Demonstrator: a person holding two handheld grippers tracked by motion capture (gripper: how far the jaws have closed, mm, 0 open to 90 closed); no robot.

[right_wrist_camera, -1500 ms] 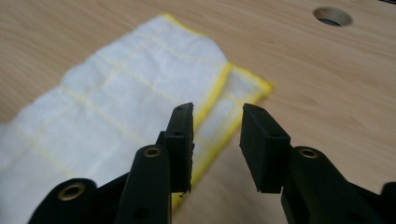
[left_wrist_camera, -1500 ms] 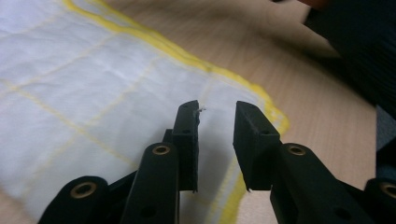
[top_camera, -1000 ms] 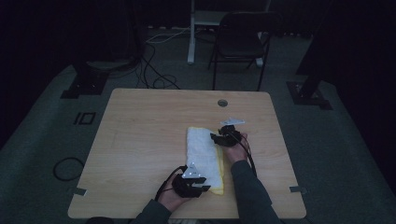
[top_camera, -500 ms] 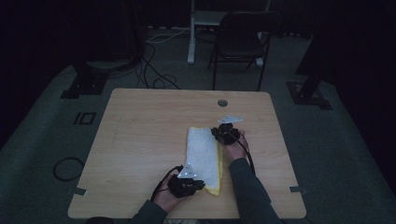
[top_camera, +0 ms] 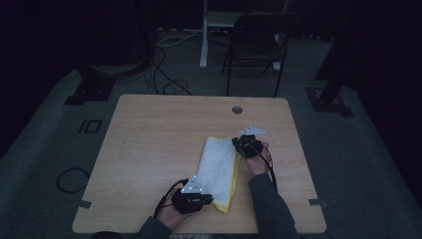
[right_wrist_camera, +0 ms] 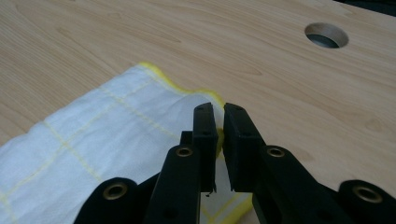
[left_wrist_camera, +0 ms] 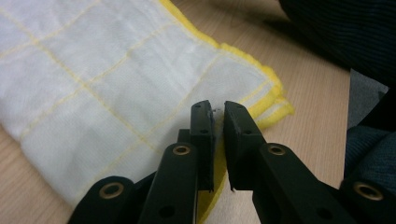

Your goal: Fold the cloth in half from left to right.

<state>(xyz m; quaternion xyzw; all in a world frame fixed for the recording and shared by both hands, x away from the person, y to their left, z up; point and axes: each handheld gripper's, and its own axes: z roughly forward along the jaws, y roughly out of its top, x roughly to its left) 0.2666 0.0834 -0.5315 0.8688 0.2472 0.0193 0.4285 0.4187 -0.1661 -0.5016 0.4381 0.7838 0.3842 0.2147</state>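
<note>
A folded white cloth (top_camera: 217, 167) with yellow trim and a yellow grid lies lengthwise on the wooden table (top_camera: 159, 139). At its near end, my left gripper (top_camera: 196, 198) is shut on the cloth. In the left gripper view the cloth (left_wrist_camera: 93, 70) is pinched between the nearly touching jaws of that gripper (left_wrist_camera: 217, 108), close to a yellow corner; these jaws have just been closing. At the far right corner, my right gripper (top_camera: 244, 146) is shut on the hem. The right gripper view shows its tips (right_wrist_camera: 218, 111) clamping the cloth (right_wrist_camera: 93, 140) at the yellow edge, also just closing.
A round cable hole (top_camera: 237, 109) sits in the table behind the cloth, also the hole (right_wrist_camera: 326, 35) at top right in the right gripper view. A dark chair (top_camera: 259, 40) and floor cables stand beyond the far edge. A dark sleeve (left_wrist_camera: 336, 28) lies right of the cloth.
The left gripper has edged slightly left at the cloth's near end. The right gripper has risen a little at the far corner. The cloth lies in the same place.
</note>
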